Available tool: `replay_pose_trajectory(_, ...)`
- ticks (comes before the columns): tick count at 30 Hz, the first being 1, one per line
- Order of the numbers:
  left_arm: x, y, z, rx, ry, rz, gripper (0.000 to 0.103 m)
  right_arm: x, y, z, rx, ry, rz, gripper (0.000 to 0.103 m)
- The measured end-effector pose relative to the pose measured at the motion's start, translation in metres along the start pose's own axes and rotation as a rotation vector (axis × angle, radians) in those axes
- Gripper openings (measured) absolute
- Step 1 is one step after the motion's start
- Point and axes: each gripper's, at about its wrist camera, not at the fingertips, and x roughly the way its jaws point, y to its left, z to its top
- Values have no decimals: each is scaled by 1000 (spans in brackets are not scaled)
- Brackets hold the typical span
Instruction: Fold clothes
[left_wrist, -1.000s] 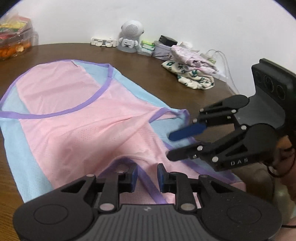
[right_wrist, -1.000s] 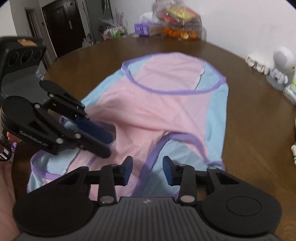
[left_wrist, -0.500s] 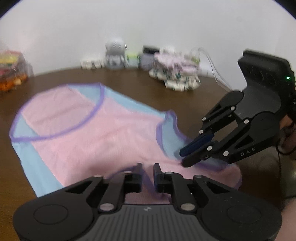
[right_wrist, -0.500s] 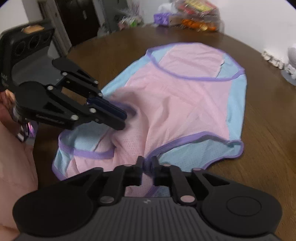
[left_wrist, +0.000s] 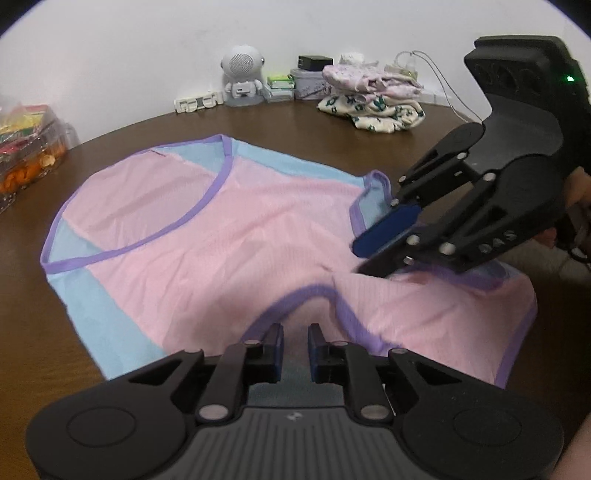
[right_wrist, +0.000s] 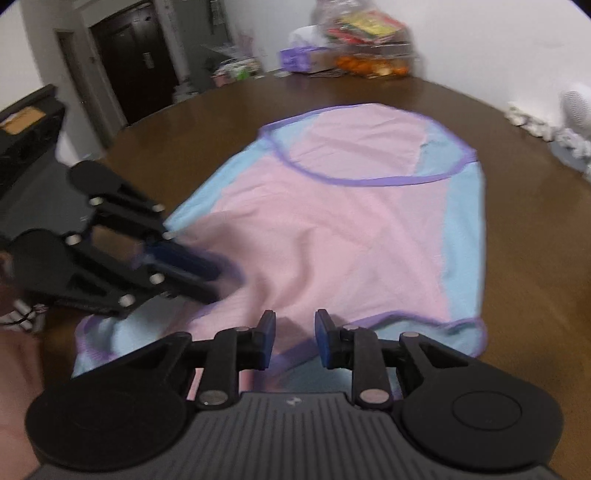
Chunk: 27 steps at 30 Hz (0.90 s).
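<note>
A pink and light-blue sleeveless top with purple trim (left_wrist: 229, 236) lies spread on the brown table; it also shows in the right wrist view (right_wrist: 343, 221). My left gripper (left_wrist: 295, 345) sits at the near purple-edged hem, its jaws slightly apart, with fabric under and between the tips. My right gripper (right_wrist: 294, 338) is at the other near edge, jaws a little apart over the cloth. Each gripper shows in the other's view: the right one (left_wrist: 384, 240) at the right armhole, the left one (right_wrist: 184, 266), blurred, on the left edge.
A stack of folded clothes (left_wrist: 369, 99) lies at the far right. A small white robot-shaped speaker (left_wrist: 242, 79) and small boxes stand along the wall. A clear box of snacks (left_wrist: 26, 140) sits far left. A dark door (right_wrist: 129, 66) is beyond the table.
Both grippers had closed on the near hem half a second ago and now have their jaws slightly apart. The top lies flatter, pulled nearer. The right gripper has shifted to the right armhole.
</note>
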Motion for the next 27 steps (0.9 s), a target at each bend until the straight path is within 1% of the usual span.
replay_pose_trajectory(3,-16,3,-1,-36,-81,-43,14,-9,7,-5,-13,-15,5,25)
replay_pose_trajectory(5,-22,3,1,-49,-125,-48,15,-14,11,-8,-22,-24,9,25)
replay_pose_trajectory(6,-25,2,3,-50,-139,-53,16,-17,14,-10,-26,-29,10,27)
replay_pose_trajectory(8,-32,1,2,-49,-173,-70,28,-31,12,-18,4,-63,-17,41)
replay_pose_trajectory(9,-36,0,1,-50,-194,-71,47,-40,10,-24,20,-84,-36,54)
replay_pose_trajectory(10,-42,-1,-1,-53,-218,-61,68,-47,10,-31,30,-103,-53,61)
replay_pose_trajectory(11,-48,-4,-4,-56,-246,-44,76,-55,9,-38,41,-119,-66,63)
replay_pose_trajectory(12,-55,-6,-9,-61,-274,-27,90,-62,9,-46,59,-135,-78,72)
replay_pose_trajectory(13,-61,-9,-13,-67,-297,-13,96,-67,12,-53,81,-151,-89,82)
replay_pose_trajectory(14,-67,-13,-19,-77,-321,1,96,-72,15,-60,102,-168,-100,85)
replay_pose_trajectory(15,-73,-17,-25,-89,-339,14,97,-77,17,-68,124,-185,-112,93)
replay_pose_trajectory(16,-78,-21,-30,-102,-353,27,98,-81,20,-75,146,-203,-123,103)
replay_pose_trajectory(19,-89,-31,-49,-148,-387,34,99,-89,31,-91,194,-238,-159,103)
replay_pose_trajectory(22,-96,-33,-61,-193,-396,28,99,-91,44,-98,221,-267,-180,103)
replay_pose_trajectory(25,-104,-33,-73,-231,-399,34,99,-88,62,-99,216,-287,-206,103)
replay_pose_trajectory(27,-108,-32,-80,-252,-401,39,99,-86,77,-99,191,-290,-211,103)
